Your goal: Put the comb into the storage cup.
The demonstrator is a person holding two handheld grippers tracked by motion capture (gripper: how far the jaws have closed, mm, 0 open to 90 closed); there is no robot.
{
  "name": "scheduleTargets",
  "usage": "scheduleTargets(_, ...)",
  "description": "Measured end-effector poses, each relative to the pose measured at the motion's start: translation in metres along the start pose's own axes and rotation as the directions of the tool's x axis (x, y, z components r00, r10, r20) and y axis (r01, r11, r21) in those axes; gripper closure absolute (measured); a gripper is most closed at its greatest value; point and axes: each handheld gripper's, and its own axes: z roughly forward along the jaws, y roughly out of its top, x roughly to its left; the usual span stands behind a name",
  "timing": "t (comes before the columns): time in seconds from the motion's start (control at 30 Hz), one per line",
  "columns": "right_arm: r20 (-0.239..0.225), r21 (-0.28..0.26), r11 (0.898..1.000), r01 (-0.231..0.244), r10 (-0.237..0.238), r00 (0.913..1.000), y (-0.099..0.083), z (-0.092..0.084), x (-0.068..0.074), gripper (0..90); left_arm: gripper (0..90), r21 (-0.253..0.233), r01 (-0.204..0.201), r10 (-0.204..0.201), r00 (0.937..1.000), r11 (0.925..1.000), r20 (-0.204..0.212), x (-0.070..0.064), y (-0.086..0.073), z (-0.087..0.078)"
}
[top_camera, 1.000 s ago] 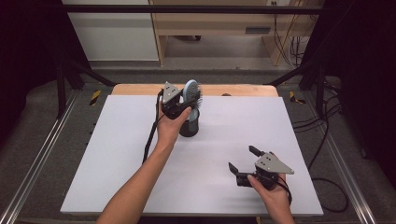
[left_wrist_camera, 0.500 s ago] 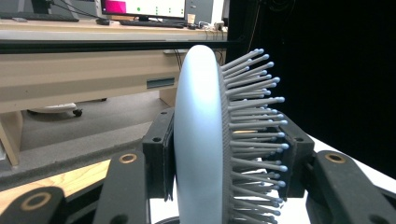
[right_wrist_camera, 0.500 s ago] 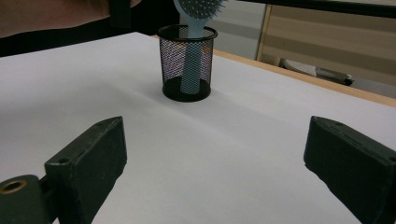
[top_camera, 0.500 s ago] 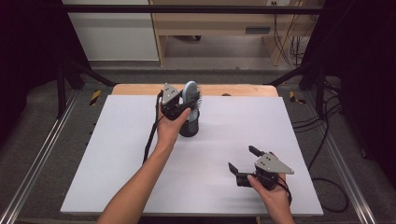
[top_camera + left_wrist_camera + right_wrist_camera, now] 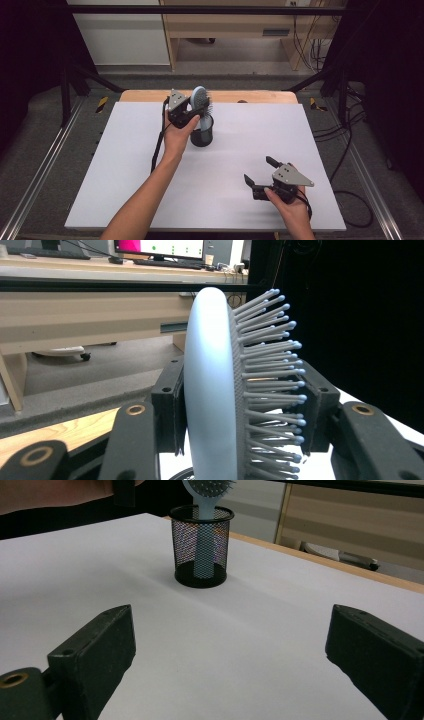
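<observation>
The brush (image 5: 200, 98) stands with its handle down inside the black mesh cup (image 5: 202, 136), and its head rises above the rim. In the right gripper view I can see the handle (image 5: 203, 545) reaching almost to the bottom of the cup, so I judge the brush is already in place, or very near to it.

My left gripper (image 5: 192, 114) is at the head of the brush. In the left gripper view the jaws stand on both sides of the head: one pad lies against the smooth back, the other meets the tips of the bristles (image 5: 272, 375). I take this as a grasp on the brush, though a light one, and I cannot tell how hard the pads press.

My right gripper (image 5: 259, 172) rests on the white counter (image 5: 125, 175), well apart from the cup, with its jaws spread wide and nothing between them.

In my judgement most of the work is done. What is left is to let go of the head and lift the left gripper away without tipping the cup, which looks light.
</observation>
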Motion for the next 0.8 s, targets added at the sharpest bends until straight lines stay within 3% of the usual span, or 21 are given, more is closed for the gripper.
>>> scheduleTargets(0.23,-0.001,0.004,1.000,-0.001,0.001,1.0000,0.000,0.001,0.000,6.3,46.8,0.002,0.017,-0.017,0.9998,0.9998,-0.007,0.008,-0.001,-0.005)
scheduleTargets(0.53,-0.002,0.007,1.000,0.001,-0.001,1.0000,-0.001,0.002,0.001,6.2,45.5,0.002,0.070,-0.070,0.9971,0.9975,-0.030,0.023,-0.004,-0.013)
scheduleTargets(0.8,-0.004,0.009,1.000,0.001,-0.001,1.0000,-0.001,0.002,0.001,6.2,45.0,-0.001,0.134,-0.134,0.9902,0.9910,-0.040,0.034,-0.006,-0.017)
